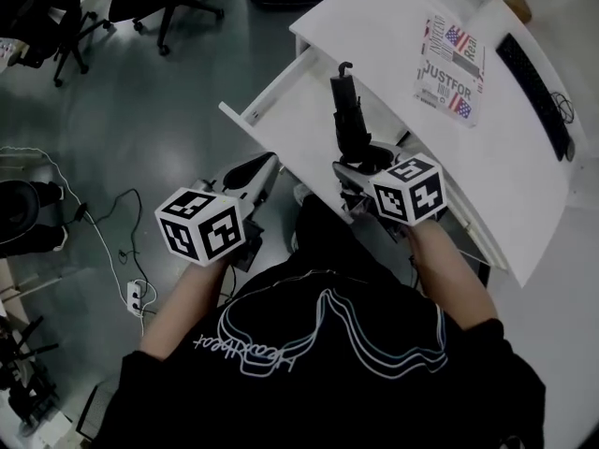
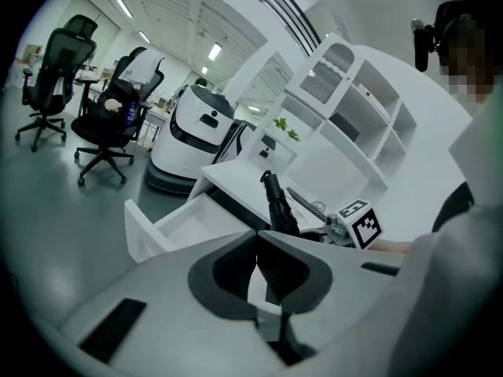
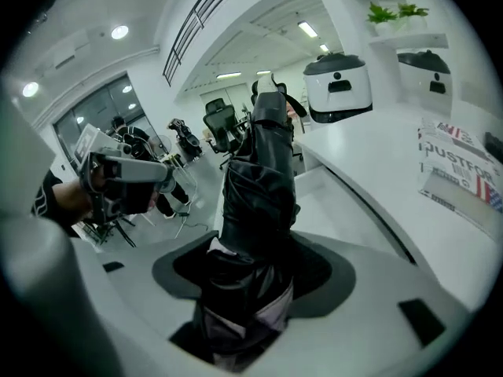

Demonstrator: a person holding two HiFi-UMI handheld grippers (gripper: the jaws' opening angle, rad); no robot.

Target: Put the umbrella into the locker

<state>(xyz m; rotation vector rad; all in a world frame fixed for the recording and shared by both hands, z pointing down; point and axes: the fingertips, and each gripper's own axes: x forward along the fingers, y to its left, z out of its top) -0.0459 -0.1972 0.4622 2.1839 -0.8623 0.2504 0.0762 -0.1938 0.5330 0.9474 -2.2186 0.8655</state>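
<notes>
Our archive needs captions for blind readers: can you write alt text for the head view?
Seen from above, the right gripper holds a folded black umbrella near an open white drawer of a white desk. The left gripper hangs shut and empty alongside.

The head camera looks steeply down past the person's chest onto the white desk (image 1: 505, 176). Each gripper camera sits close behind its own jaws (fisheye-wide), facing forward. The left one shares the open drawer (image 2: 145, 230) with the head view, the right one the printed booklet (image 3: 460, 175).
</notes>
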